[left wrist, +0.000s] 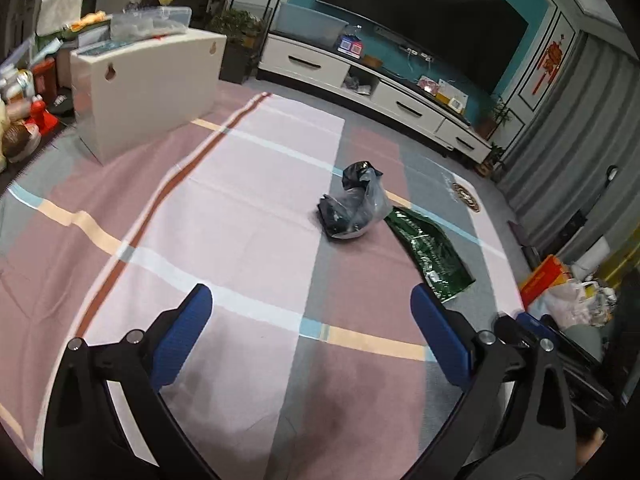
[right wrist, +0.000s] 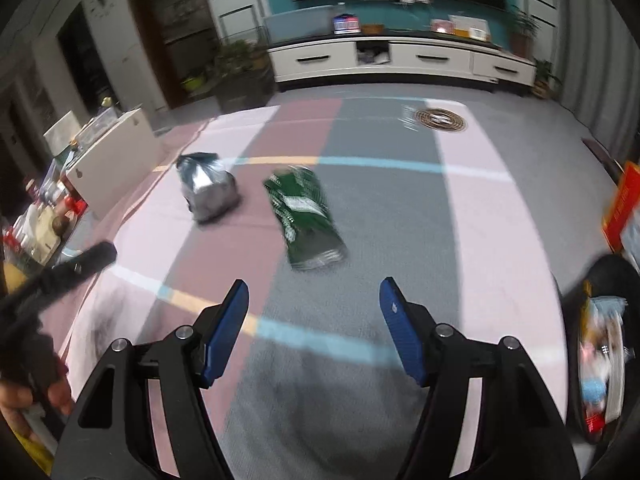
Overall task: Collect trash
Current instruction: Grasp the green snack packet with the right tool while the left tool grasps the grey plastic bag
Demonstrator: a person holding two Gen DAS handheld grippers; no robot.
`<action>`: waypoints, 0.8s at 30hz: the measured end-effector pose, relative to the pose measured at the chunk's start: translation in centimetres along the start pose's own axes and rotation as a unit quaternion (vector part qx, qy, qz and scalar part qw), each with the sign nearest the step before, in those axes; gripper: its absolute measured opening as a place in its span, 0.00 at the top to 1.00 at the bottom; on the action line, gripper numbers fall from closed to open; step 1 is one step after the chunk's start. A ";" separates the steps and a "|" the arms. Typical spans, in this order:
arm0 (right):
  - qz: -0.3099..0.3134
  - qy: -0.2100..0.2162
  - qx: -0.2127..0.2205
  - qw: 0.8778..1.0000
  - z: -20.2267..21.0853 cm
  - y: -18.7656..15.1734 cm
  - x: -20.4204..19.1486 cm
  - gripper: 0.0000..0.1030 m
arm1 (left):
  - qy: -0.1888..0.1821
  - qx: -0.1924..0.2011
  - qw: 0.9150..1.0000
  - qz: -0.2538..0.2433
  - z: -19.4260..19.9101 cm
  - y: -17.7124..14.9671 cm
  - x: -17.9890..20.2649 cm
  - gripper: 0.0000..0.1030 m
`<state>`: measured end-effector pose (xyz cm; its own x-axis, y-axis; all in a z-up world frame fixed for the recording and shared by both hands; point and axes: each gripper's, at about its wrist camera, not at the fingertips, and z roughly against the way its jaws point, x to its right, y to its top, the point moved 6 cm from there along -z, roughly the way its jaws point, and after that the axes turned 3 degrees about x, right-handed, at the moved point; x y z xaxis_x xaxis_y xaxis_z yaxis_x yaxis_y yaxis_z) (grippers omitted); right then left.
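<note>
Rug [right wrist: 480,208] lies bare around green packet [right wrist: 306,216] — tools apart, empty.

Striped rug [left wrist: 248,200] bears 2 items: tied bag [left wrist: 354,208], green wrapper [left wrist: 434,254].

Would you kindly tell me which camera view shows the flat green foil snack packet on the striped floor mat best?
The left wrist view: the flat green foil snack packet is sharp there, beside the crumpled clear plastic bag. The right wrist view shows the packet whole and more central, but smeared by motion blur.
</note>
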<state>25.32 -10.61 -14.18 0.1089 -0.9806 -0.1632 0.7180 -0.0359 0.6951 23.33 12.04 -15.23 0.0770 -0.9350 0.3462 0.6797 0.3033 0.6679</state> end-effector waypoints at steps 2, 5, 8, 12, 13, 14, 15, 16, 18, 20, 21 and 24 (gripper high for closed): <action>0.014 -0.003 -0.004 1.000 -1.7 1.2 -0.6 0.35 | 0.000 -0.003 1.000 0.002 -0.2 0.0 -0.2 0.04; 0.031 -0.018 -0.007 0.999 -3.9 2.6 -1.0 0.35 | 0.000 -0.013 1.000 0.004 -0.9 -0.1 -0.3 0.04; 0.037 -0.026 -0.020 0.999 -6.1 3.6 -1.0 0.35 | -0.003 -0.016 1.000 0.005 -1.1 -0.1 -0.4 0.04; 0.056 -0.033 -0.035 0.997 -8.2 3.7 -1.2 0.64 | -0.004 -0.018 1.000 0.006 -1.3 0.0 -0.5 0.04; 0.060 -0.034 -0.043 0.997 -8.7 3.6 -1.4 0.71 | -0.004 -0.019 1.000 0.006 -1.3 -0.1 -0.6 0.04; 0.064 -0.041 -0.050 0.996 -9.1 3.4 -1.4 0.80 | -0.005 -0.021 1.000 0.006 -1.5 -0.1 -0.5 0.04; 0.065 -0.041 -0.051 0.996 -9.2 3.3 -1.4 0.88 | -0.007 -0.023 1.000 0.006 -1.6 -0.2 -0.5 0.04; 0.062 -0.037 -0.049 0.996 -9.1 3.1 -1.4 0.89 | -0.009 -0.024 1.000 0.006 -1.6 -0.2 -0.4 0.04; 0.050 -0.037 -0.039 0.997 -8.6 2.8 -1.1 0.95 | -0.010 -0.026 1.000 0.005 -1.8 -0.3 -0.3 0.04; 0.025 -0.030 -0.023 0.999 -7.3 2.7 -0.4 0.96 | -0.011 -0.028 1.000 0.005 -1.9 -0.4 -0.2 0.04; 0.012 -0.027 -0.014 0.999 -6.5 2.5 0.0 0.96 | -0.013 -0.029 0.999 0.005 -2.0 -0.4 -0.1 0.04; -0.031 -0.012 0.012 0.999 -3.7 1.9 1.5 0.96 | -0.024 -0.031 0.999 0.007 -2.1 -0.5 0.3 0.04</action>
<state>29.35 -11.48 -15.70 0.0488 -0.9805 -0.1903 0.7068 -0.1007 0.7002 24.54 11.24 -16.91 0.0520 -0.9203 0.3876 0.7226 0.3026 0.6216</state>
